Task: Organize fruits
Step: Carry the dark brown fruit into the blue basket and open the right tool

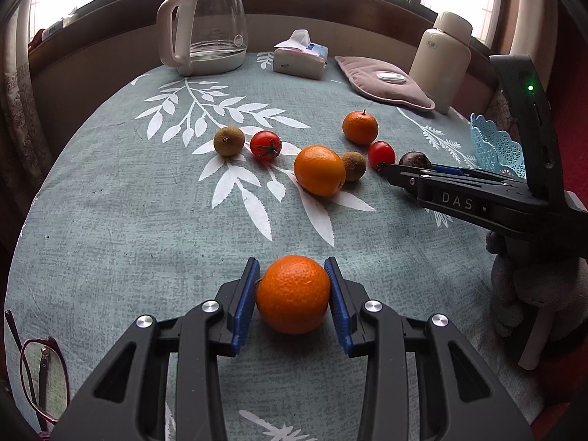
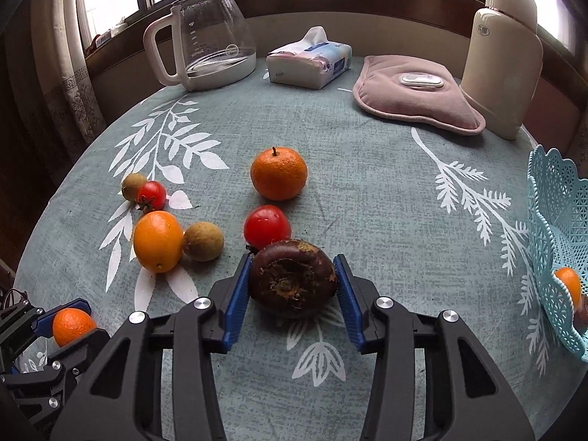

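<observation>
A grey-green leaf-print tablecloth (image 2: 367, 191) is carrying everything, with a pale blue lace-edged basket (image 2: 558, 220) sitting at its right edge and already showing an orange piece inside. The left gripper (image 1: 293, 290) is grasping an orange (image 1: 293, 294) low over the near cloth, blue pads touching both sides, while the right gripper (image 2: 293, 286) is clamping a dark brown water chestnut (image 2: 293, 279) just in front of a red tomato (image 2: 267, 226). Lying loose mid-table are a large orange (image 2: 158, 240), a stemmed mandarin (image 2: 278, 173), two brownish round fruits (image 2: 203, 240) and a second tomato (image 2: 151, 195).
</observation>
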### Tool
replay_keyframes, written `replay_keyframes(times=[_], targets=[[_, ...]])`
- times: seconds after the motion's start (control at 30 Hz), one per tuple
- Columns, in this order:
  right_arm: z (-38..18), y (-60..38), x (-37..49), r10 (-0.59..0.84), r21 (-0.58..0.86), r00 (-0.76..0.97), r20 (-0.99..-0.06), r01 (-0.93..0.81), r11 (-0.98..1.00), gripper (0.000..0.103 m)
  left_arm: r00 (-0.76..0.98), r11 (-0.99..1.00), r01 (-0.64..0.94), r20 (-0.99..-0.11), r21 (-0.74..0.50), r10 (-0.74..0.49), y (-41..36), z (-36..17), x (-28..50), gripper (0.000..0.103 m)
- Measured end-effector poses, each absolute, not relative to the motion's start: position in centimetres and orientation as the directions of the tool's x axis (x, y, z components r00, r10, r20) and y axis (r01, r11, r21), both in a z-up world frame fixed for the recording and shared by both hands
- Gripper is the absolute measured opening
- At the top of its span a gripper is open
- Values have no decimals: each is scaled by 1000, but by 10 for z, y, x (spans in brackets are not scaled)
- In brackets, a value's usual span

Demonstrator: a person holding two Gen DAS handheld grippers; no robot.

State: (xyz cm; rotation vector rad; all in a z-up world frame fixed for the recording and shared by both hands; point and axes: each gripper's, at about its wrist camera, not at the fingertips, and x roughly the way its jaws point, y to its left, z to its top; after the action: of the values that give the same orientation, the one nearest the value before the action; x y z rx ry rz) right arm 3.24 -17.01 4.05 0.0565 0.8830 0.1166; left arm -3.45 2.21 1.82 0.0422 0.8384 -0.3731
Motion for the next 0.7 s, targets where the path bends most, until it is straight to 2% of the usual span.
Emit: replay_keyframes(times=[0.47,0.7], targets=[[79,-205,5,117,177,721,-683,9,984,46,633,926,364,-703,-100,-325,4,38,-27,37],[105,-246,-19,37,189,769,-638,110,976,46,621,917,392,-713,-78,-326,-8,38,-23,37]])
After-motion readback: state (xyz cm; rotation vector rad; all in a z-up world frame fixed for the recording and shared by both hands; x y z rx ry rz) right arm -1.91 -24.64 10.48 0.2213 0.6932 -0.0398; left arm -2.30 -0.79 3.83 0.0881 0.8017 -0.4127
